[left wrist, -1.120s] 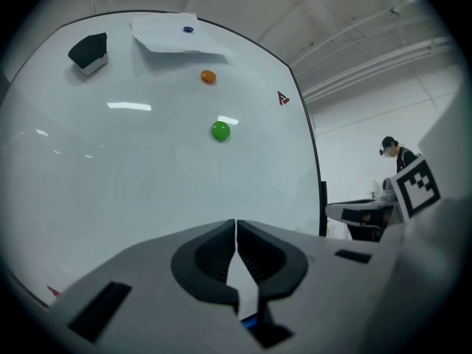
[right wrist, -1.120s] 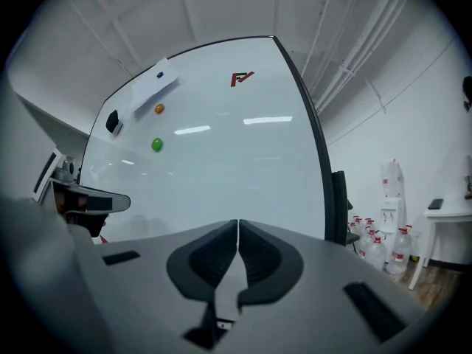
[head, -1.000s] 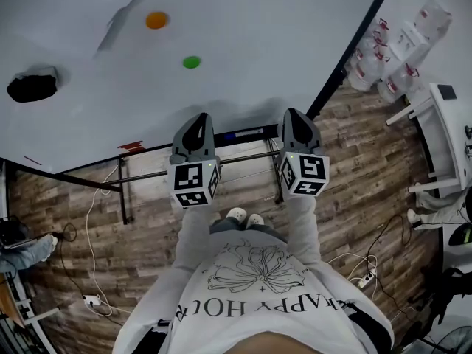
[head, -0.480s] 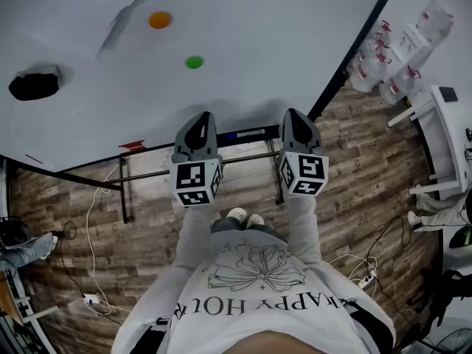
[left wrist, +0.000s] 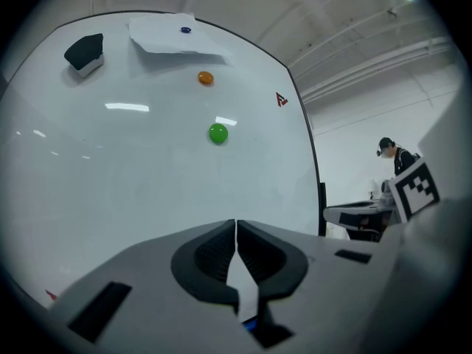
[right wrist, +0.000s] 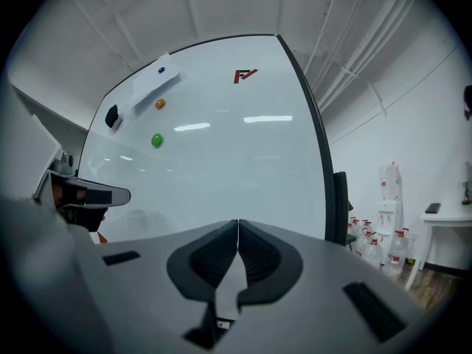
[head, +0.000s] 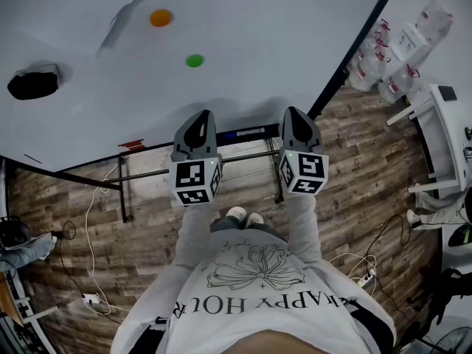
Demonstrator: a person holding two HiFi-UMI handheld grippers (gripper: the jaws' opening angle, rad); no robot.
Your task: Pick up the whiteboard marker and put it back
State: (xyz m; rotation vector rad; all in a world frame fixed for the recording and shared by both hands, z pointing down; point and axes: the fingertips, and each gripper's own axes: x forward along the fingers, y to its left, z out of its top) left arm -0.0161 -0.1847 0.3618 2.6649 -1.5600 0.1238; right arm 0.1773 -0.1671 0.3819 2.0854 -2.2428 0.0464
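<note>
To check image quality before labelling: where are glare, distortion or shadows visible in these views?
Left gripper view: fisheye bends the whiteboard edge, corners go black, light streaks reflect near the green magnet. Right gripper view: same bending, long reflection across the board. Head view: soft shadow on the board beyond the left gripper and right gripper.

Both arms reach forward from the torso, side by side, in pale sleeves (head: pixel 190 231). The left gripper (head: pixel 198 119) and right gripper (head: pixel 293 115) point ahead, level and parallel, with a gap between them. Each pair of jaws is pressed together with nothing between. The marker cubes (head: pixel 195 184) sit at the wrists.
</note>
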